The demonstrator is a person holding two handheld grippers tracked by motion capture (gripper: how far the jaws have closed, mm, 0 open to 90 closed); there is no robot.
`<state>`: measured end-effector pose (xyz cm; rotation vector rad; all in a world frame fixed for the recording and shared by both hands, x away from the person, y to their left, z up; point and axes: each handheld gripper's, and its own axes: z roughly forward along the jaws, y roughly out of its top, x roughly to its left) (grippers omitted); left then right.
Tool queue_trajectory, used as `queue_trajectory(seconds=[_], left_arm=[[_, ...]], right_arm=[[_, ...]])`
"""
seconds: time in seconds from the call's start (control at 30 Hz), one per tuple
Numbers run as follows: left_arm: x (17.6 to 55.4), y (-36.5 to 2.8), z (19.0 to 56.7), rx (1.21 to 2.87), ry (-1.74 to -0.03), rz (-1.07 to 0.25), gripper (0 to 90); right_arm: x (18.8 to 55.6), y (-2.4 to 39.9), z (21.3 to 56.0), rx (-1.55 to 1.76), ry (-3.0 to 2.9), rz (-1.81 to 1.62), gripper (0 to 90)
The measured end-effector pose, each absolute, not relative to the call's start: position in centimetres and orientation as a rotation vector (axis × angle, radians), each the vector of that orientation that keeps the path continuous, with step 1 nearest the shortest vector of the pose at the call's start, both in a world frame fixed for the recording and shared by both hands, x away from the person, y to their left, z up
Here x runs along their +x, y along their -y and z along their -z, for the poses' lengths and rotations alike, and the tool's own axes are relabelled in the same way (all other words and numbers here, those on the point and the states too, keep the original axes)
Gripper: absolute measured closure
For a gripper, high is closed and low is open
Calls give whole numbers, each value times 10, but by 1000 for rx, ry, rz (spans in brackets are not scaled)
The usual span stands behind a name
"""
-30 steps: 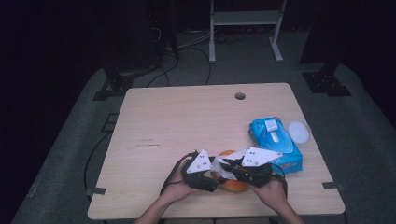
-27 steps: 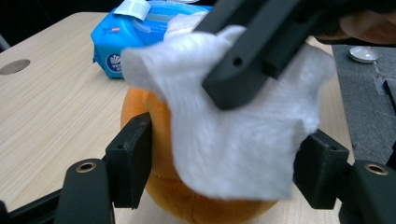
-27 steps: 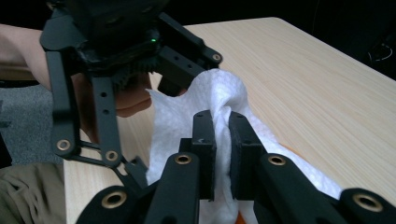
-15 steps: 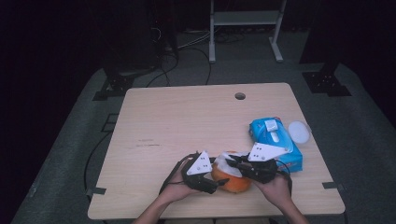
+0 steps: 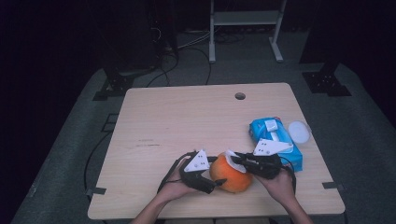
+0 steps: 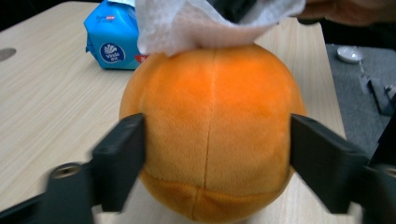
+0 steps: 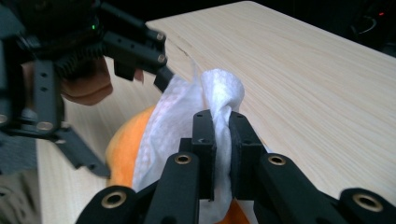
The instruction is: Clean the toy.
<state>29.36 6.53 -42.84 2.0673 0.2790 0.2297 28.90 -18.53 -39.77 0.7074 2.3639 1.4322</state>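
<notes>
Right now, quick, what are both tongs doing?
Left tongs: just been opening, astride the orange plush ball; grip cannot be told.
Right tongs: shut on the white tissue, on the ball's top.

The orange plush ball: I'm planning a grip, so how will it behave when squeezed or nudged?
The orange plush ball looks soft and seamed, so it probably squashes and feels light. Its round shape may let it roll on the table when nudged.

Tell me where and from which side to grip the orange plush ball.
Grip the plush ball across its widest middle, level from the person's side, as the left gripper straddles it. It is round and soft, its top is under the white wipe, and both flanks are bare.
</notes>
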Motion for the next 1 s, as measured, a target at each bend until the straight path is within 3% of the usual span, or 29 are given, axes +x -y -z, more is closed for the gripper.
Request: queue_trajectory(seconds=[0.07,0.2,0.4,0.6,0.83,1.0], left_arm=[[294,-65,429,2066,-293,-208,180],[291,-66,428,2081,-272,-244,274],[288,-64,428,2088,-234,-269,286],[295,-73,432,2090,-263,-236,290],[294,-68,426,2055,-287,-227,143],[296,-74,430,2076,-280,-237,253]], right_arm=[[287,181,398,707,-2364,-1426,818],[282,173,396,685,-2370,-1454,818],[272,149,394,560,-2398,-1439,817],[281,168,396,641,-2383,-1441,818],[282,171,400,680,-2363,-1443,815],[280,164,401,652,-2384,-1438,815]])
